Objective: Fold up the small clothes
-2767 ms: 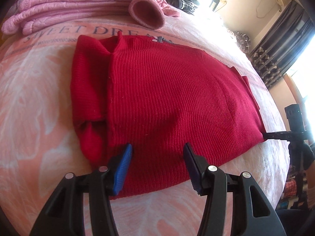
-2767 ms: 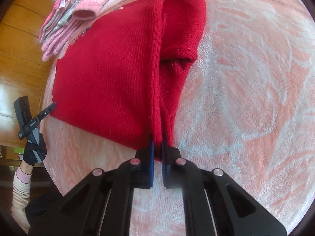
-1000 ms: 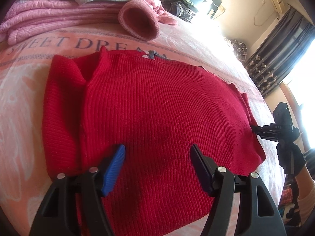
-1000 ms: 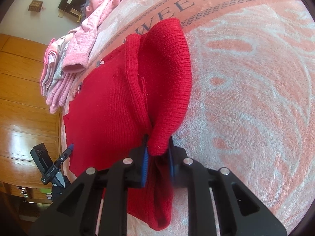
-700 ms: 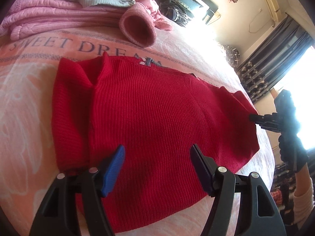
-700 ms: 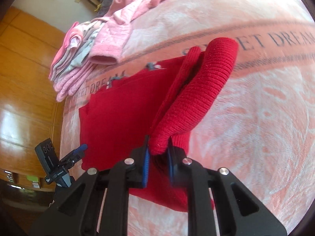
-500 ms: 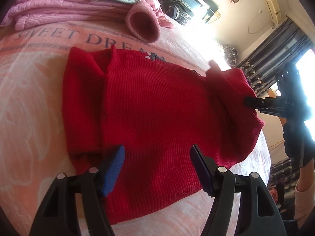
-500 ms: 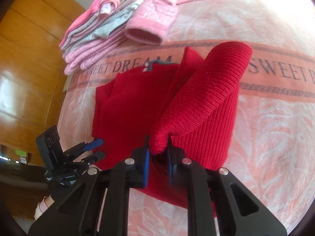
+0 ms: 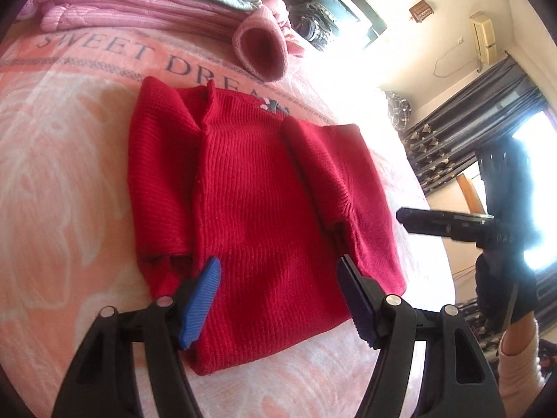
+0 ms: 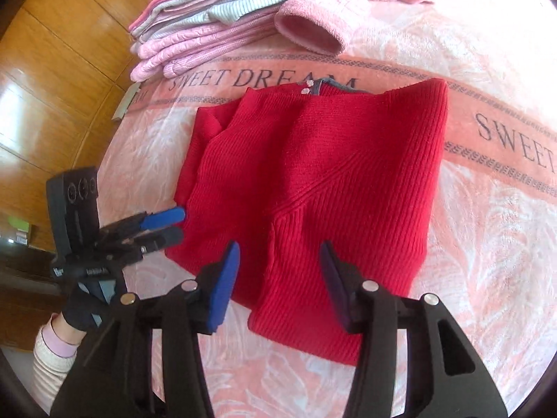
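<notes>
My red sweater [image 9: 264,209] lay flat on the pink blanket [image 9: 62,181], near the printed lettering, with both sleeves turned in over the body. My left tongs [image 9: 278,296] hung over its hem with the jaws wide apart, holding nothing. My right tongs [image 10: 278,278] hovered over the hem too, jaws just as wide and empty.

To my mind the next step was folding the hem up toward the collar. To do it well, I judged each pair should bite one bottom corner, catching the body and the tucked sleeve together so the sleeves would not slip out, then lift both corners evenly and lay them square.

There were no bins or baskets in view. The only store of things was the stack of pink clothes [image 10: 195,35] beyond the sweater.
</notes>
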Motion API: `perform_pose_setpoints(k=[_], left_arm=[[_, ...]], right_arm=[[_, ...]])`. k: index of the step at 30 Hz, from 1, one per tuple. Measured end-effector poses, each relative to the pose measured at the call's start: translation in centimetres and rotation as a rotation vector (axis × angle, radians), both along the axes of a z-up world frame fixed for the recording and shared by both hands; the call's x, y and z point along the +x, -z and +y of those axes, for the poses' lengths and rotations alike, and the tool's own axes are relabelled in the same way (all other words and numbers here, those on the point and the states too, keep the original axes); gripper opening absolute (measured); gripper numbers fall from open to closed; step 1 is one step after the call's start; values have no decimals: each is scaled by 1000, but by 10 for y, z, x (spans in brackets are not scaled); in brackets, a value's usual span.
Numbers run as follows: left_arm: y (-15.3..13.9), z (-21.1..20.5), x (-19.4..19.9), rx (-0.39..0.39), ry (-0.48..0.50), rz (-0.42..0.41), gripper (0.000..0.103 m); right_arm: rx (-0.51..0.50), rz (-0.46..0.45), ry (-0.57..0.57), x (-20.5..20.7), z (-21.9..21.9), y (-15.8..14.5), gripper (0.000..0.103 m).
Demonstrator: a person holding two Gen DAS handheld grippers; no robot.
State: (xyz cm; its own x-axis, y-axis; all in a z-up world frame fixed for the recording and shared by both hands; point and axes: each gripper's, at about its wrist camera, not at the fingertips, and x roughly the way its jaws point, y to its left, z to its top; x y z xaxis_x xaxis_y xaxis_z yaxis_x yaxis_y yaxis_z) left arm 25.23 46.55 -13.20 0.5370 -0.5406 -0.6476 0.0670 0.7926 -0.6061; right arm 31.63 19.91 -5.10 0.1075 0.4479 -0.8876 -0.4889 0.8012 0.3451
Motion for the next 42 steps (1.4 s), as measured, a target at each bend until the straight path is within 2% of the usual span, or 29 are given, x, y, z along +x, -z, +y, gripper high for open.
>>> perform_pose_setpoints(k=[6, 9, 13, 14, 15, 16, 18, 19, 21, 26, 28, 29, 33, 35, 40, 42], left_arm=[[-23, -5, 5, -75, -15, -32, 74], [-27, -10, 5, -108, -11, -28, 75], [-25, -17, 10, -121, 1, -12, 75], [-23, -18, 12, -121, 4, -6, 75], [-21, -18, 10, -125, 7, 1, 75], [-19, -19, 9, -132, 9, 8, 75], [-13, -20, 12, -153, 12, 24, 75], [-11, -21, 14, -166, 14, 32, 75], [-6, -24, 16, -206, 15, 49, 75], [18, -39, 36, -440, 15, 111, 77], [32, -51, 49, -512, 16, 148, 78], [38, -57, 56, -525, 9, 167, 78], [58, -79, 80, -662, -16, 193, 78], [58, -88, 92, -686, -19, 179, 78], [61, -102, 121, -682, -19, 154, 80], [65, -103, 129, -687, -18, 142, 77]], right_arm=[[-101, -58, -181, -57, 13, 14, 59], [-172, -119, -264, -74, 30, 30, 64], [-276, -192, -337, -82, 45, 50, 66], [-299, -208, -343, -82, 45, 55, 62], [-303, -208, -341, -81, 43, 58, 50], [-303, -205, -333, -78, 40, 60, 43], [-270, -187, -301, -69, 28, 58, 19], [-236, -167, -279, -64, 21, 57, 12], [-129, -105, -212, -51, 4, 49, 7], [164, 39, -66, -25, -45, 26, 6], [237, 52, -44, -19, -59, 17, 6], [272, 50, -37, -18, -67, 10, 6], [311, 28, -30, -14, -83, -9, 6], [329, 25, -35, -17, -87, -12, 6], [342, 13, -58, -19, -89, -16, 6], [341, 5, -62, -21, -90, -17, 6]])
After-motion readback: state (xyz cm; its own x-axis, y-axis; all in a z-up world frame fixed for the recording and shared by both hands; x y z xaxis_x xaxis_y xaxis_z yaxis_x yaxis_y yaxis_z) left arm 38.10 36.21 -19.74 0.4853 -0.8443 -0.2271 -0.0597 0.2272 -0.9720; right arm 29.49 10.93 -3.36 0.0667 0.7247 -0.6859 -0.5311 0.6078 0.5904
